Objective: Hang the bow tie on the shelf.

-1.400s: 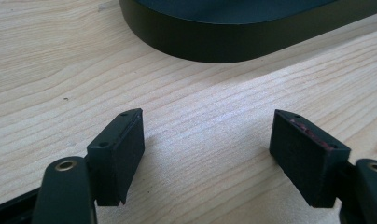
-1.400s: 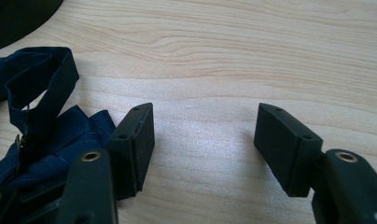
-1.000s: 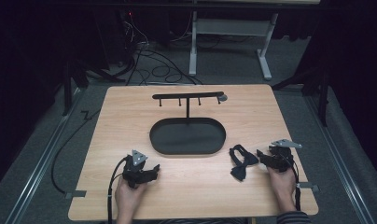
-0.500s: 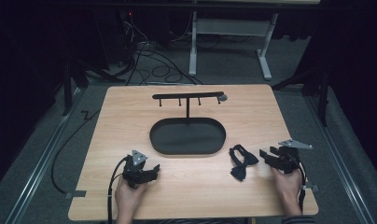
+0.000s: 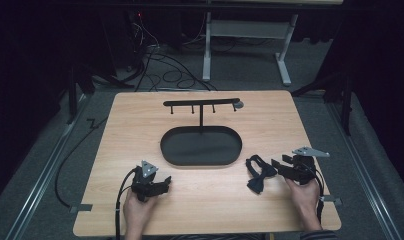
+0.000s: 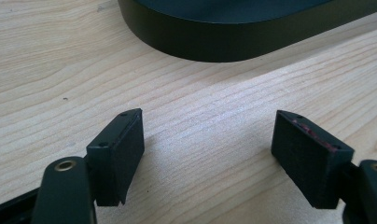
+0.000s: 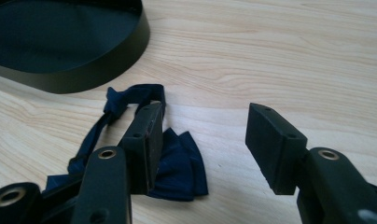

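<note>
Lying flat on the wooden table, the dark bow tie sits toward the right front area, just to the right of the black oval tray and apart from its wall. In the right gripper view we see the bow tie partly behind the left jaw, with its strap running back toward the tray; the fabric is not between the pads.

We hold the right gripper just beside the bow tie, on its right. Its jaws have just been closing a little but stand wide, with bare wood between them, and they grip nothing. We hold the left gripper near the front left of the table, well apart from the bow tie. Its jaws also stand wide over bare wood, with the tray wall ahead of them.

Behind the tray, a thin black T-shaped stand rises from its far edge, with small pegs hanging under the crossbar.

We note that the tabletop is light wood with visible grain. It stands on grey carpeted floor. Black cables lie on the floor beyond the table, beside a white table frame. The surrounding room is dark.
</note>
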